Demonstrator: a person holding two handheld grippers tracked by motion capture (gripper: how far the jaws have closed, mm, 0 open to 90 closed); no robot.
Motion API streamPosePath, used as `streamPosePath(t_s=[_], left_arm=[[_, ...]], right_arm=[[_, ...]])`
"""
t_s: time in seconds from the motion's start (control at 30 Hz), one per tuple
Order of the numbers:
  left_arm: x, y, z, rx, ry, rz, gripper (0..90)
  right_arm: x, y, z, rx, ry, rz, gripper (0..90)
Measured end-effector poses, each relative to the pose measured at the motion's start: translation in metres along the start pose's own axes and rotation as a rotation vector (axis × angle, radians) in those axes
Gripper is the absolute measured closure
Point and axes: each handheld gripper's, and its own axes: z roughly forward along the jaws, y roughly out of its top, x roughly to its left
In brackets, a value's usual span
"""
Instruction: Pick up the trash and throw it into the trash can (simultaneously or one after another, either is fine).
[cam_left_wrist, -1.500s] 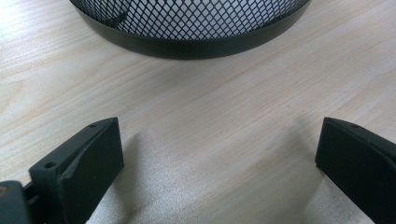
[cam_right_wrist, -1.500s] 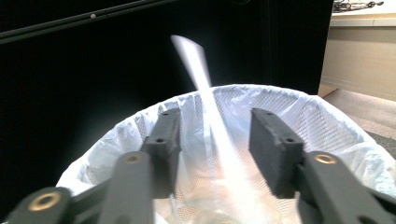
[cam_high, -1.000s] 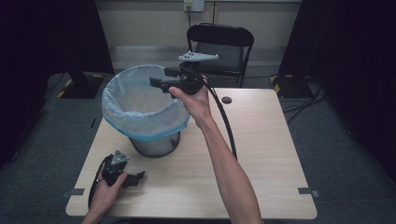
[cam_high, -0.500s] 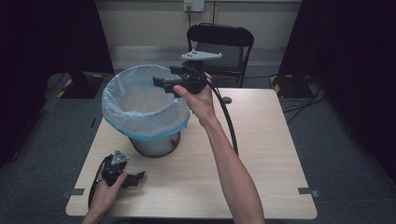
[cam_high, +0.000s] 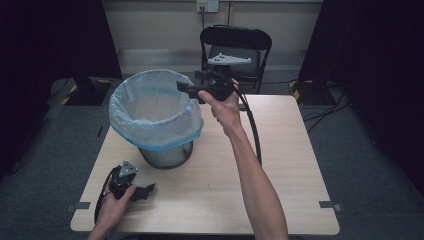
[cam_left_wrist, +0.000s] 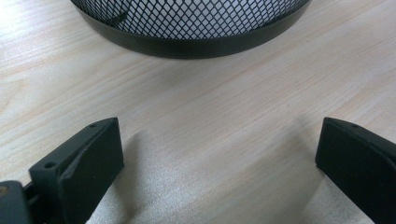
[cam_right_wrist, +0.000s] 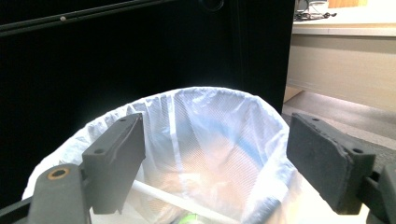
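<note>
Black mesh wastebasket (cam_high: 165, 155) lined with a white and blue plastic bag (cam_high: 155, 112) stood on the left part of the light wooden table (cam_high: 280, 165). Right gripper (cam_high: 186, 88) hovered at its far rim, jaws just opened wide, nothing between them; looked like a drop-off step. Left gripper (cam_high: 148, 190) rested on the table near the basket's base, jaws spread, empty. Next: pull the right hand clear.

We see the bin (cam_high: 157, 120) on the table's (cam_high: 290, 170) far left; the left gripper (cam_high: 145, 191) rests near it, the right gripper (cam_high: 184, 86) above its far-right rim, a chair (cam_high: 235, 42) beyond.
</note>
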Motion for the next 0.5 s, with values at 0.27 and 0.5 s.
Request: streamPosePath(t_s=[0.27,0.5], left_arm=[[0.000,0.000,0.000,0.000,0.001,0.001,0.3],[0.000,0.000,0.000,0.000,0.000,0.000,0.3]], right_arm=[[-0.009,-0.006,-0.010,0.008,-0.031,0.002,19.6],[-0.014,-0.010,-0.024,0.000,-0.059,0.000,19.8]])
